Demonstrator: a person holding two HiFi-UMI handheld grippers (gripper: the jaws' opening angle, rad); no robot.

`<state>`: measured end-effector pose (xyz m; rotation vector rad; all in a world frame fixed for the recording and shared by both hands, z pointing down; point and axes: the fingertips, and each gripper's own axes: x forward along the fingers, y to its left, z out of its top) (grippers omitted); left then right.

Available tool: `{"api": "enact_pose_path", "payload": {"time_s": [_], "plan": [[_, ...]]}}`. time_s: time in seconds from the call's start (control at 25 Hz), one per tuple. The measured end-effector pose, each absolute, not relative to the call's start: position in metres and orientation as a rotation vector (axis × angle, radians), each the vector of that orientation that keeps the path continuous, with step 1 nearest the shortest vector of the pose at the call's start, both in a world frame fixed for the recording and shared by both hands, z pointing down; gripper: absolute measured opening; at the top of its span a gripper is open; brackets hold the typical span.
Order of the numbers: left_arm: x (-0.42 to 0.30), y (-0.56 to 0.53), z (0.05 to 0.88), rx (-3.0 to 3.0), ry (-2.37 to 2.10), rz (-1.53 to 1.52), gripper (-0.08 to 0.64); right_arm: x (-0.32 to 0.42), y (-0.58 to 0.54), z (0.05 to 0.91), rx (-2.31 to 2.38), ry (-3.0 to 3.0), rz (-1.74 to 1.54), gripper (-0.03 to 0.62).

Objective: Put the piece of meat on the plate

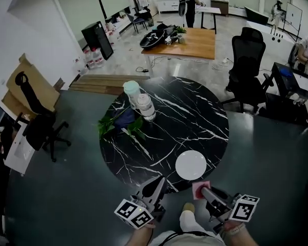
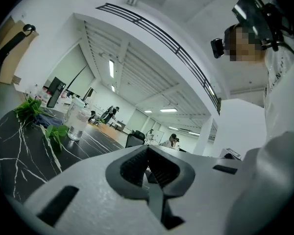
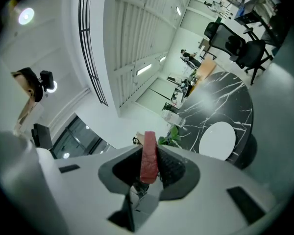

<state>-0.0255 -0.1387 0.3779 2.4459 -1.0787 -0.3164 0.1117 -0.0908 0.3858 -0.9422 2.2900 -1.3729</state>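
The piece of meat [image 3: 149, 156] is a flat red slab standing on edge between the pads of my right gripper [image 3: 149, 168], which is shut on it. In the head view the meat [image 1: 199, 187] shows pink just off the near rim of the table, below and right of the white plate [image 1: 190, 165]. The plate [image 3: 216, 140] is bare and lies ahead of the right gripper [image 1: 205, 191]. My left gripper [image 1: 159, 182] hovers at the table's near edge, left of the plate; its jaws [image 2: 148, 161] are shut with nothing between them.
The round black marble table [image 1: 195, 117] carries a glass jar [image 1: 146, 106], a mint-lidded cup [image 1: 132, 91], green leaves [image 1: 110, 124] and a blue cloth [image 1: 125, 118] on its far left side. Office chairs [image 1: 246, 70] and a wooden table [image 1: 192, 42] stand beyond.
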Motion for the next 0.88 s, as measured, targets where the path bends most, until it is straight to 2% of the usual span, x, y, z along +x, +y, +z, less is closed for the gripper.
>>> {"api": "enact_pose_path", "payload": {"time_s": [0.6,0.88], "plan": [[-0.011,-0.184,0.478,2.328,-1.151,-0.205,0.009,0.113,-0.193,0.524,-1.083,2.329,-1.681,0.086],[-0.016,-0.213,0.507,2.328,-1.144,-0.255,0.009,0.101,-0.218,0.556,-1.12,2.316,-1.782,0.086]]}}
